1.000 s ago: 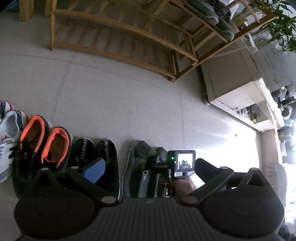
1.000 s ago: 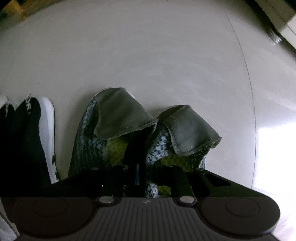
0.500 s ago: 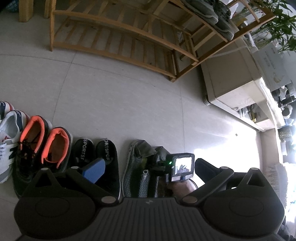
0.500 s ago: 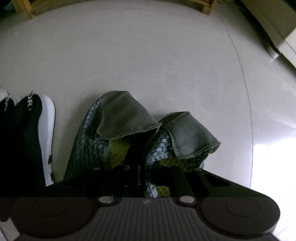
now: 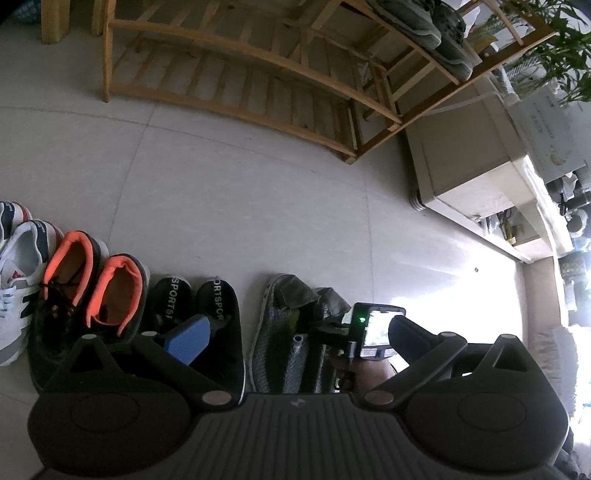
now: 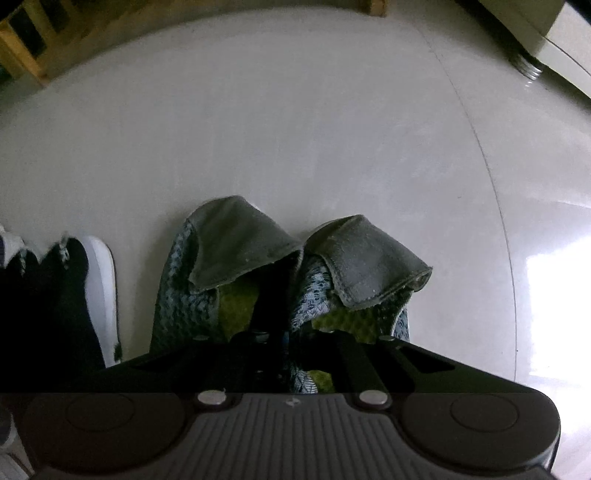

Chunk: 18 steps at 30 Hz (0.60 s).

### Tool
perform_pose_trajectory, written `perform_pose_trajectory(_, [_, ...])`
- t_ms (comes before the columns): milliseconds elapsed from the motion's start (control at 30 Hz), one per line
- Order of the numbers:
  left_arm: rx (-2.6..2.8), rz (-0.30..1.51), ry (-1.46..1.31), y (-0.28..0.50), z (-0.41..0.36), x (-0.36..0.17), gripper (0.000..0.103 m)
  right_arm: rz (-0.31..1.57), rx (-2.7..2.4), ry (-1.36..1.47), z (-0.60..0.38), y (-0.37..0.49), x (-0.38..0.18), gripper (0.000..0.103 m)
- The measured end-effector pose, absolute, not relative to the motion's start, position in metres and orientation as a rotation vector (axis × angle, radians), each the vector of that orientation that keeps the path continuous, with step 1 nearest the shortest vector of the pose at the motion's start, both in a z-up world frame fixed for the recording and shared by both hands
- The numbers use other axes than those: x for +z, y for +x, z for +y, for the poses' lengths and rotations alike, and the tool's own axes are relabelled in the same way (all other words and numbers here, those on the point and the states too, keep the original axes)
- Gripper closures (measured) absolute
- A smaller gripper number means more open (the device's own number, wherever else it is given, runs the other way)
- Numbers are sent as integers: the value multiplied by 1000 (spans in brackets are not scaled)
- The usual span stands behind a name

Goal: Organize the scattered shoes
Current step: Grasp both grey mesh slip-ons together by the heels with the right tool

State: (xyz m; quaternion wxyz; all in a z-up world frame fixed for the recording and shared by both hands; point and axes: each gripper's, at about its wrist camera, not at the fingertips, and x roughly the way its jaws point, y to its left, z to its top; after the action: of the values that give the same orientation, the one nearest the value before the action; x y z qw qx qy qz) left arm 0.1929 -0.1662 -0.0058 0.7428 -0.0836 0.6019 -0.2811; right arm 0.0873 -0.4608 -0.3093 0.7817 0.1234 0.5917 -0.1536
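Observation:
A pair of grey knit shoes [image 6: 236, 251] with green insoles stands on the floor, heel flaps folded over. My right gripper [image 6: 279, 332] sits between the two shoes, its jaws closing tight with the shoes' inner walls pinched between them. In the left wrist view the same grey pair [image 5: 284, 325] ends a row of shoes. A hand grips the right gripper there, behind its lit screen [image 5: 376, 325]. My left gripper [image 5: 295, 332] hovers open above the row, with nothing between its blue pads [image 5: 188, 334].
Left of the grey pair stand black slip-ons [image 5: 218, 317], black shoes with orange lining [image 5: 92, 280] and white sneakers [image 5: 22, 266]. A wooden shoe rack [image 5: 258, 74] with grey shoes [image 5: 424, 29] on top stands across the bare tiles. A beige cabinet [image 5: 472, 158] is on the right.
My right gripper's fingers have drawn together between the grey shoes, and its view has tipped up to show more floor. The left gripper has stayed still.

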Motion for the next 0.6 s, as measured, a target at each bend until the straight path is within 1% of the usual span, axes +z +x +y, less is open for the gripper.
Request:
perform_pose_trajectory(400, [-585,1297,-186,195,-163,-6,0,1164,-318,287,-466,82,-281,100])
perform_pose_trajectory(533, [-588,1293,-187,197,-163,-6,0,1142,-308,327,-473,85,-285,100])
perform_pose_trajectory(600, [-589,1293,-186,197,-164,-6,0,1139,-311,361,-477,81,-275,100])
